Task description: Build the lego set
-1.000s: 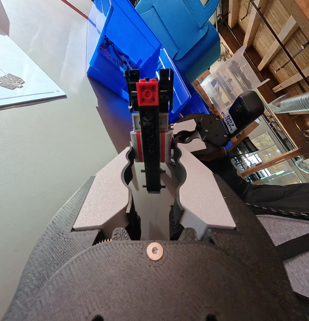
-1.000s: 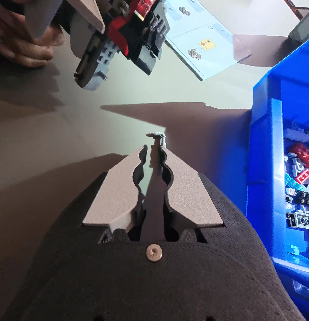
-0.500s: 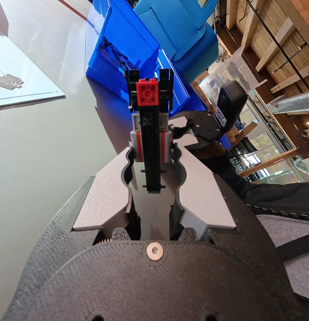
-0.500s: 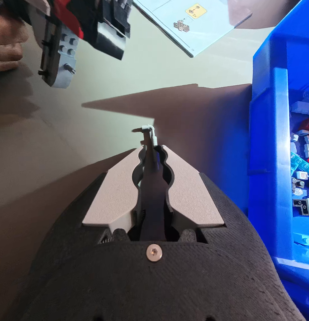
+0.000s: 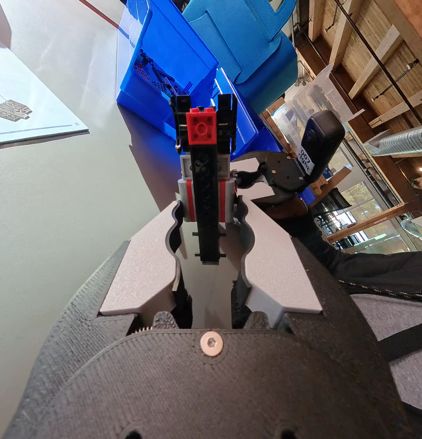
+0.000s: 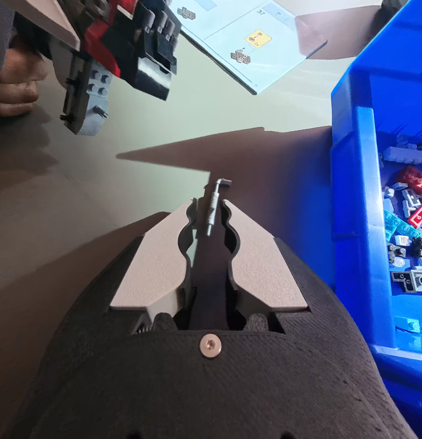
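The step in hand looks like fitting a small part onto the half-built model. Taking that model (image 5: 206, 180) as the landmark: it is a black, grey and red assembly held clear of the table, and the left gripper (image 5: 206, 209) is clamped on its grey-and-red lower block, fingers pressed to both flanks, with a red square brick at the far tip.

Just to the model's right in the left wrist view, the right gripper (image 5: 250, 178) points its tip toward the model's grey side. In its own view a thin grey lever piece (image 6: 213, 209) with a bent end sits in the narrow gap between its fingers; they are close together, but I cannot tell whether they truly pinch it or it merely rests there.

Beyond the model lie the open instruction booklet (image 6: 248, 45) on the table and a blue parts bin (image 6: 355, 213) of loose bricks.

The next move likely calls for lining the lever's bent end up with a hole on the model's side and pushing it in gently, while the left gripper braces.
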A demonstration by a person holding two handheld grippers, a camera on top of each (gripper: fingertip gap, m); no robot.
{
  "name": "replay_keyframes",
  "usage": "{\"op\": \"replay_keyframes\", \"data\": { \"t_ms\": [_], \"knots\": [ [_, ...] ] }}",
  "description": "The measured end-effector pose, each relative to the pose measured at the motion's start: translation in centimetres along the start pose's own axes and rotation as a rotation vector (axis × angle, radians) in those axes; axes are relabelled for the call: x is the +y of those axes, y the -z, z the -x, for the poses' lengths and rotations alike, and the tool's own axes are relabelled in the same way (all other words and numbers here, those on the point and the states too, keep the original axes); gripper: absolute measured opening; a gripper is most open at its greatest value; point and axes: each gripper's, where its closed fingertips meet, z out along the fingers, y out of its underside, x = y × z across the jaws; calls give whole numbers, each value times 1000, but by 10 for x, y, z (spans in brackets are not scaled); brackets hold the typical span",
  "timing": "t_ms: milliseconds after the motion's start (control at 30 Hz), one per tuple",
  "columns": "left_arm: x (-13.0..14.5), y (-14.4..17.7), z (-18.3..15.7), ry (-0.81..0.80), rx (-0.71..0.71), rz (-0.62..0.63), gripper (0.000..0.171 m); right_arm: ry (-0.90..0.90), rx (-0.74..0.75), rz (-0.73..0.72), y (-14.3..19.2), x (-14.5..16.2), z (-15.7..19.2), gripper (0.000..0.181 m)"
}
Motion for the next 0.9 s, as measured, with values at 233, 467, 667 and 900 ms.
{"op": "replay_keyframes", "data": {
  "t_ms": [233, 467, 667, 900],
  "knots": [
    [2, -1, -1, 3, 4, 13, 47, 43, 68, 61, -12, 0, -2, 17],
    [5, -2, -2, 10, 14, 38, 47, 40, 50, 87, -17, -1, -6, 9],
    [6, -3, -2, 39, 44, 62, 47, -24, -243, -105, 16, -55, 28, 8],
    [-6, -15, 5, 37, 78, 106, 47, -2, -429, -191, 39, -112, 48, 8]
  ]
}}
